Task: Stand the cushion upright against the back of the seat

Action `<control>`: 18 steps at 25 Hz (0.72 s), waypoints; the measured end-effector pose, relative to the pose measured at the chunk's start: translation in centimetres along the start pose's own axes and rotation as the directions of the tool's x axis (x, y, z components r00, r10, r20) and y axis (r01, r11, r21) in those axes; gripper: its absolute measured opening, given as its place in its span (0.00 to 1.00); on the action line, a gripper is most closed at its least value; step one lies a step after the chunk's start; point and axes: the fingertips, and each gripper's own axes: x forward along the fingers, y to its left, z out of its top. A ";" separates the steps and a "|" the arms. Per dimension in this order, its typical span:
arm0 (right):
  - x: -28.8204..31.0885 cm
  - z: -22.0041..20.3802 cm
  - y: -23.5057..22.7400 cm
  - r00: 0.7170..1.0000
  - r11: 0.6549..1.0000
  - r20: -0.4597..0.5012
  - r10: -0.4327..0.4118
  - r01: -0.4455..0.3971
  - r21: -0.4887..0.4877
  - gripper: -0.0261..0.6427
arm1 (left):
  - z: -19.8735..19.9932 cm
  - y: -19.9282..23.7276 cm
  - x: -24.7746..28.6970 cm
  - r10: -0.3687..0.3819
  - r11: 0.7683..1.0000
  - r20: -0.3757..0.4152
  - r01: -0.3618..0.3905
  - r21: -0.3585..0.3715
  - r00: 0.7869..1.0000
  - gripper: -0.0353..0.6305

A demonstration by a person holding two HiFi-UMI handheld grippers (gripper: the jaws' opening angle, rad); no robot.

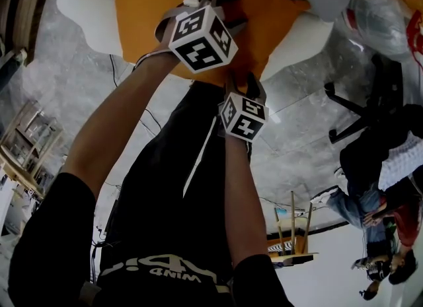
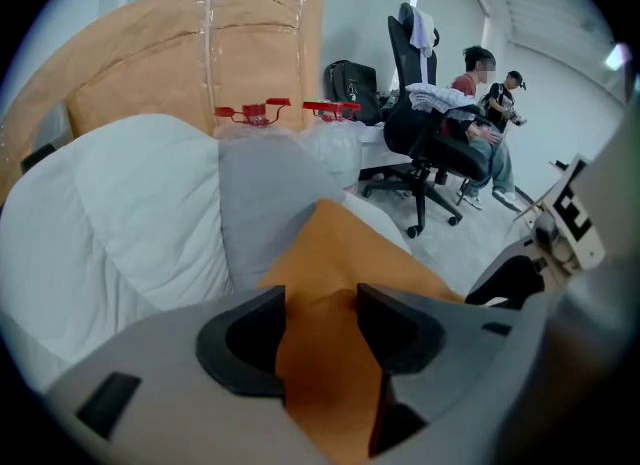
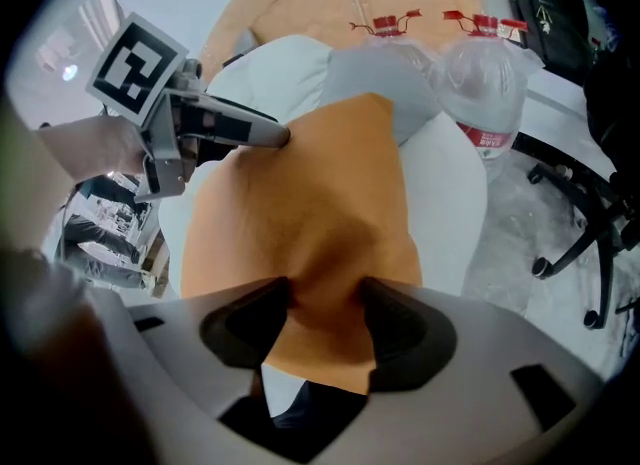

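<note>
- Currently the orange cushion [image 1: 152, 15] lies flat on the white seat [image 1: 79, 8], with its near edge at the seat's front. It has not been stood up.
- Farther along the cushion, the left claw [image 2: 322, 305] has its jaws spread wide and pushed down onto the cushion. A ridge of orange fabric bulges up between them, so it looks straddled rather than clamped.
- At the near edge, the right claw [image 3: 326, 298] is in the same state: jaws wide apart, fabric filling the gap, no firm pinch evident.
- Behind the cushion a grey pillow [image 2: 265, 203] sits against the seat's puffy back.
- Progress looks early. Both claws are placed, but 3 steps remain: closing on the cushion, lifting it, and leaning it upright against the back.
</note>
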 end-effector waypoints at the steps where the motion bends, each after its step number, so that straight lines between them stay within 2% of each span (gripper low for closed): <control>1: 0.3 0.0 0.0 1.000 1.000 -0.003 0.002 -0.002 0.002 0.38 | -0.1 0.0 0.2 -0.003 1.000 -0.001 0.003 -0.002 1.000 0.38; 8: 1.4 0.0 -0.4 0.999 1.000 -0.029 0.015 -0.015 0.011 0.38 | -0.1 0.0 0.9 -0.031 0.999 -0.010 0.031 -0.019 0.999 0.38; 14: 2.2 -0.2 -0.6 0.997 0.999 -0.069 0.044 -0.042 0.028 0.38 | -0.3 0.1 1.1 -0.024 0.999 -0.025 0.024 -0.023 0.999 0.37; 18: 2.3 -0.1 -0.4 0.994 0.997 -0.084 0.070 -0.068 0.022 0.24 | -0.6 -0.2 1.1 -0.026 1.000 -0.055 0.026 0.005 0.998 0.17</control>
